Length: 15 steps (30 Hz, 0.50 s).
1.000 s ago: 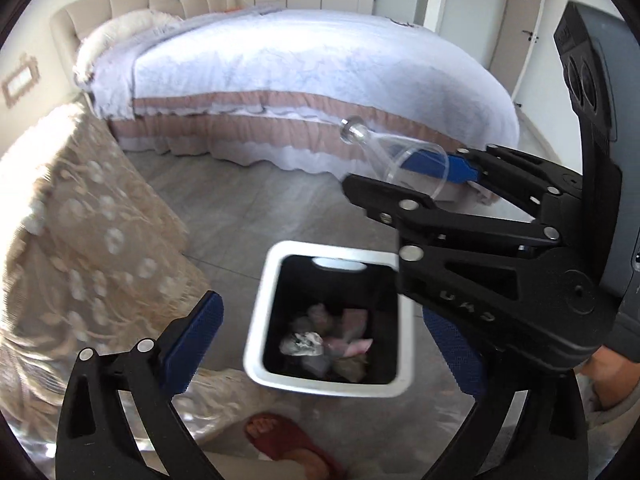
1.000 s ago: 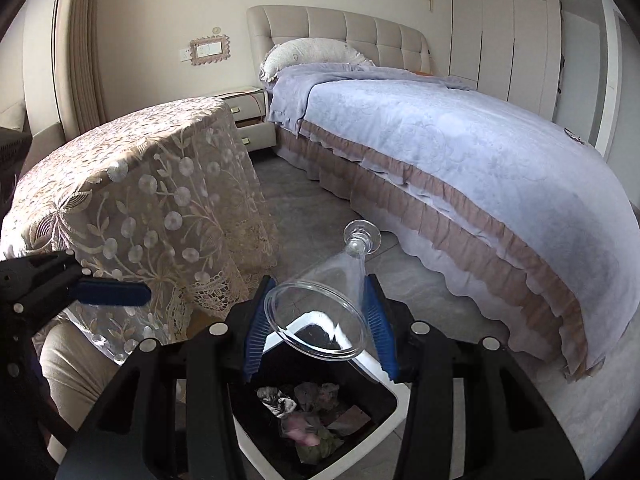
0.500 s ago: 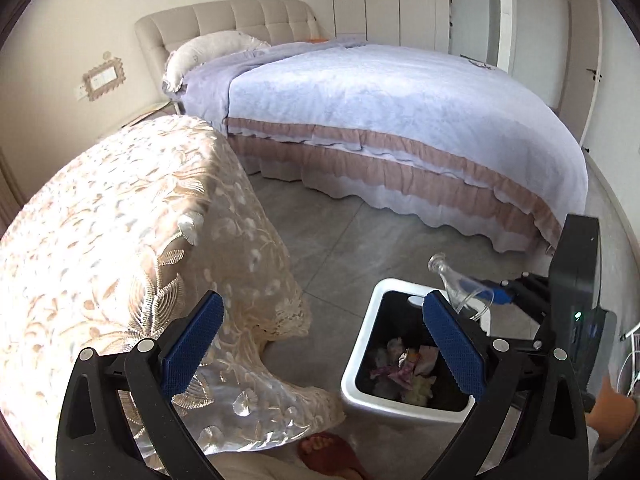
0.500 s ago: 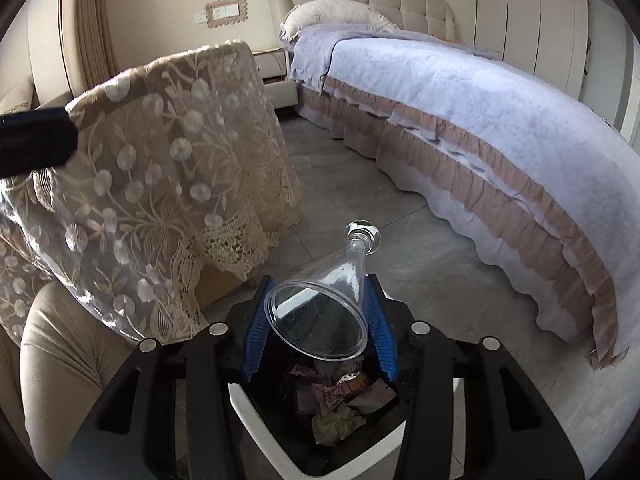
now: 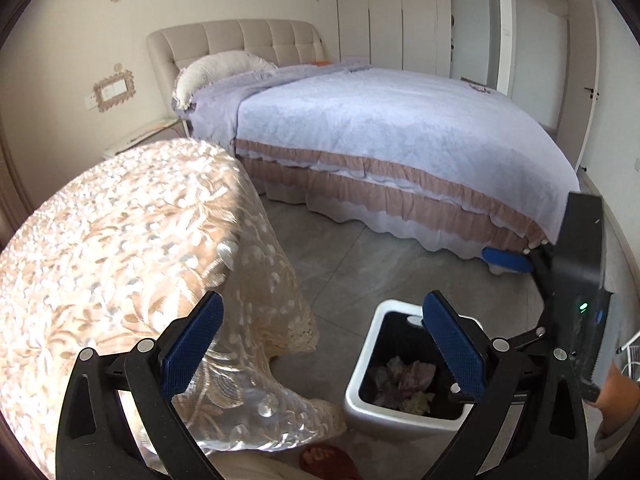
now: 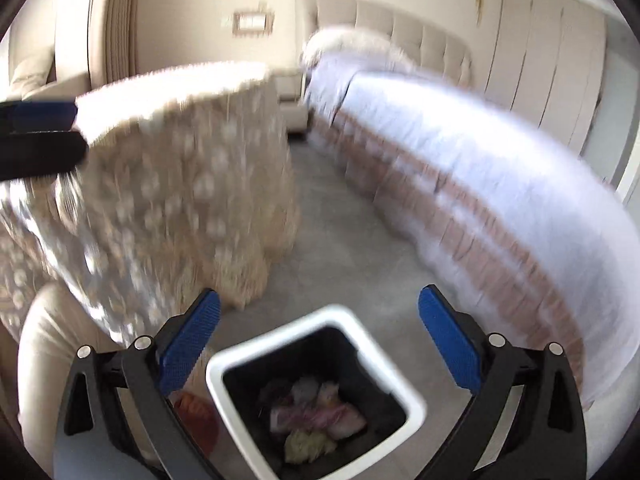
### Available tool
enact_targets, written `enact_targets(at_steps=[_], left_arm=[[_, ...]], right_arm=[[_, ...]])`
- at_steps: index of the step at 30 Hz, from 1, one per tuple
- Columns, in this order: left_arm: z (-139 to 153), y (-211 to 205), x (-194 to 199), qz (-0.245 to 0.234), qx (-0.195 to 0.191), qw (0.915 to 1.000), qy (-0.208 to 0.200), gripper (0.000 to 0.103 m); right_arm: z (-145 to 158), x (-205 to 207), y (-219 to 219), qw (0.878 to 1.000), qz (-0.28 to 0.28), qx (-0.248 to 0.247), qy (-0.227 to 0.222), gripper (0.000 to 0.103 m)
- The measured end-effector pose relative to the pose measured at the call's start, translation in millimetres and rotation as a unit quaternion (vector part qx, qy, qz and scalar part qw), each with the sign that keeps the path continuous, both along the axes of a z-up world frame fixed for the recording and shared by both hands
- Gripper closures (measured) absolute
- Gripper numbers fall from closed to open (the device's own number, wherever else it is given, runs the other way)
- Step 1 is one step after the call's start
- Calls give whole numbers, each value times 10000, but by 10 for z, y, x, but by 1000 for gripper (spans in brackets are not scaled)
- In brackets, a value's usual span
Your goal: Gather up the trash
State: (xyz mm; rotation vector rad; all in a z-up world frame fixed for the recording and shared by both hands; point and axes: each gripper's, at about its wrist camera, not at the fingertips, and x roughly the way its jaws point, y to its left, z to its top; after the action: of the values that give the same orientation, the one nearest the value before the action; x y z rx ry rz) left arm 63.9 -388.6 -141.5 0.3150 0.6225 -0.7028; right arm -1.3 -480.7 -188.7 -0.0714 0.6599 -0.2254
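I hold my right gripper [image 6: 320, 344] spread wide and empty above the white square plastic bin [image 6: 240, 360] of crumpled scraps; my left gripper [image 5: 320, 352] gapes too.

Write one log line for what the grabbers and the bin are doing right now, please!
left gripper: open, empty | right gripper: open, empty, above bin | bin: crumpled trash inside | view: blurred

Bright daylight glares on the lace tablecloth [image 5: 120, 240] at 9 o'clock; right wrist view motion-blurred, fisheye edges bent and dark.
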Motion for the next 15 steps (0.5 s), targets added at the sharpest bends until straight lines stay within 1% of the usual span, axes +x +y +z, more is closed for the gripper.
enact_targets(at_steps=[3,6,10,13,15], left_arm=[[270,203,-5,271,-313,9989,-219,5],[533,449,-22,602,-469,9957,-515,5],[840,772,-66,1101,-537,9876,-980,5],[1039,1060,-80,1482,-632,9799,-1175,5],[1151,1274,-74,1736,-693,9745,-1241,5]], right_arm=[[522,-65,142,9964,16,-470,-704,4],[947,-109,303,9890,38,-674,-1317,4],[1337,-57,496,9804,275,-338,-1922,4],[1546,64,675,9752,398,-135,-2174,4],[1633,156,816,9725,451,-42,-2285,4]])
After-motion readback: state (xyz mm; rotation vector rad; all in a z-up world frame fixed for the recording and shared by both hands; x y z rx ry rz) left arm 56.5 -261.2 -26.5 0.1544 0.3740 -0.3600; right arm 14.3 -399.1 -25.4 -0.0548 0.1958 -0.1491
